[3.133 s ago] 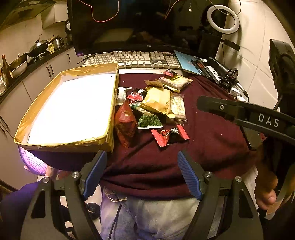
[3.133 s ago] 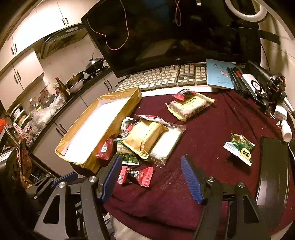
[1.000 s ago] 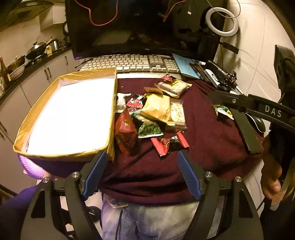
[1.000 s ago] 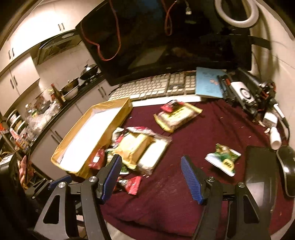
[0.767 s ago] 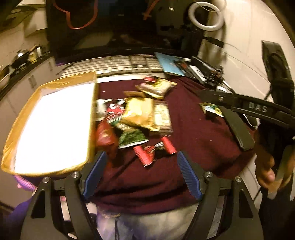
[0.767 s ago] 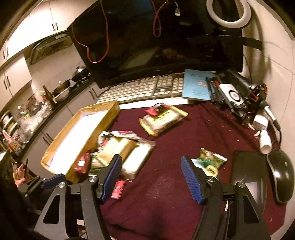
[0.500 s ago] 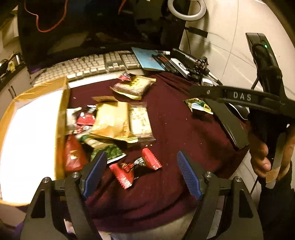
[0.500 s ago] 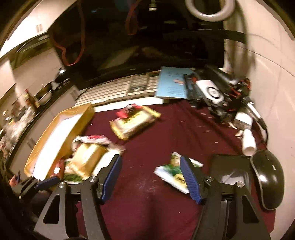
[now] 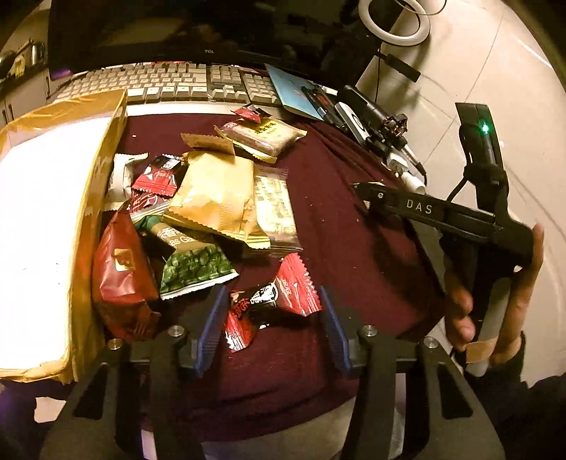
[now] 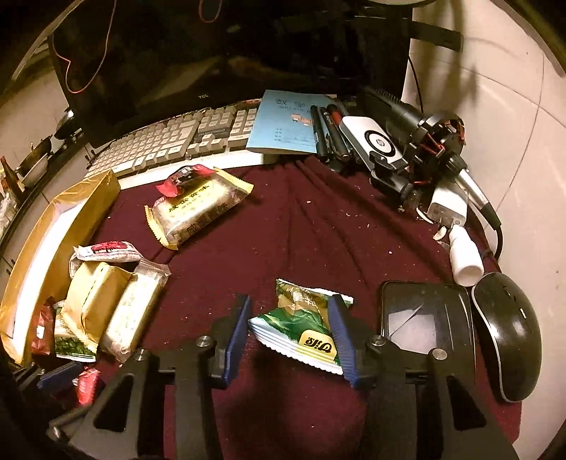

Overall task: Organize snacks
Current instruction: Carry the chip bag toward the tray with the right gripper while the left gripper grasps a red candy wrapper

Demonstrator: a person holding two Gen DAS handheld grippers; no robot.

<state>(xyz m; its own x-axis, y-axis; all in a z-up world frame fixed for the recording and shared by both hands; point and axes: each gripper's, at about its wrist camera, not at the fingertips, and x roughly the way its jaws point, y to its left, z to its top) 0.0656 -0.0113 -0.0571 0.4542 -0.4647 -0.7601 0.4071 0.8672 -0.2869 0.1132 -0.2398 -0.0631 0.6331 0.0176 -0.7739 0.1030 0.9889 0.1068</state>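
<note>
Both grippers have just been closing: the left gripper (image 9: pixel 270 316) sits half-spread around the red candy wrapper (image 9: pixel 274 300) by the snack pile on the worktop (image 9: pixel 353 226), and the right gripper (image 10: pixel 290 332) straddles the green packet (image 10: pixel 300 327), one pad maybe already touching. Those crinkly wrappers could squirt out sideways if pinched by an edge. Only the right view shows the mouse (image 10: pixel 506 315); only the left shows the inside of the box (image 9: pixel 46 219).

I work at a desk in a home. In front of me are a dark monitor (image 10: pixel 212 63), a keyboard (image 10: pixel 184 138), a mouse (image 10: pixel 509 318) and a ring light (image 9: pixel 394 21). At the left edge of the frame I see kitchen cabinets (image 9: pixel 24 92) with pots (image 10: pixel 39 155) on the counter.
</note>
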